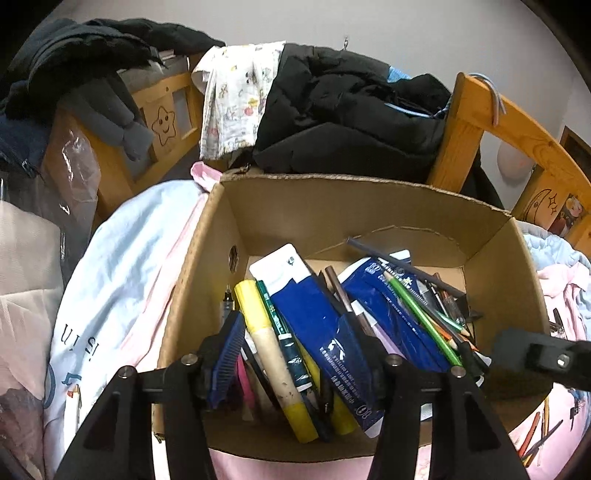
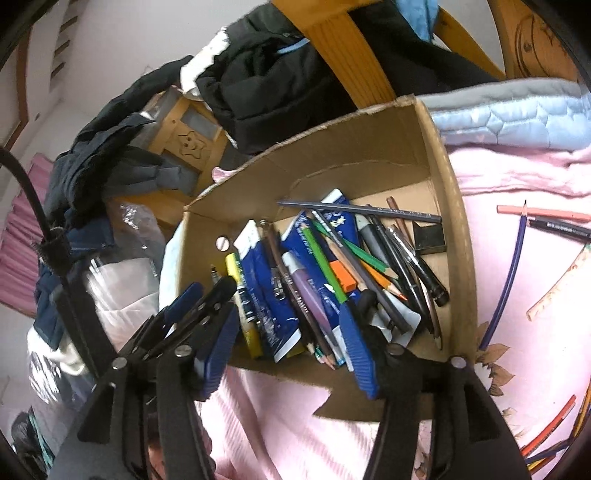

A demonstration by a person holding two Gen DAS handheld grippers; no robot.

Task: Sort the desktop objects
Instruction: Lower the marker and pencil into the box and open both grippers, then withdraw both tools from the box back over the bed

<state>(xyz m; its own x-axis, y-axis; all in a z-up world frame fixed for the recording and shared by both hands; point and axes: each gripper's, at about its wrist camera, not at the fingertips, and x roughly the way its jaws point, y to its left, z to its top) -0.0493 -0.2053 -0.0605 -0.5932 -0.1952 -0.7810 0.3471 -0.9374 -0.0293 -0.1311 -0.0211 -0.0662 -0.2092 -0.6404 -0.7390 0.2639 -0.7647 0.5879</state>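
Pens and pencils (image 2: 325,266) lie in the box (image 2: 458,258) on the bedspread (image 2: 517,177).

Your left gripper (image 1: 291,354) hangs over the near-left part of the cardboard box (image 1: 332,206), pointing steeply down into it, and its jaws stand apart with nothing pressed between the pads. Your right gripper (image 2: 291,343) is over the near edge of the same box, also tilted down, its blue pads (image 2: 358,350) apart and gripping nothing.

A pale wall (image 1: 406,33) backs a wooden bed frame (image 1: 480,122) draped with dark jackets (image 1: 332,122); pink bedding (image 2: 517,177) covers the bed.
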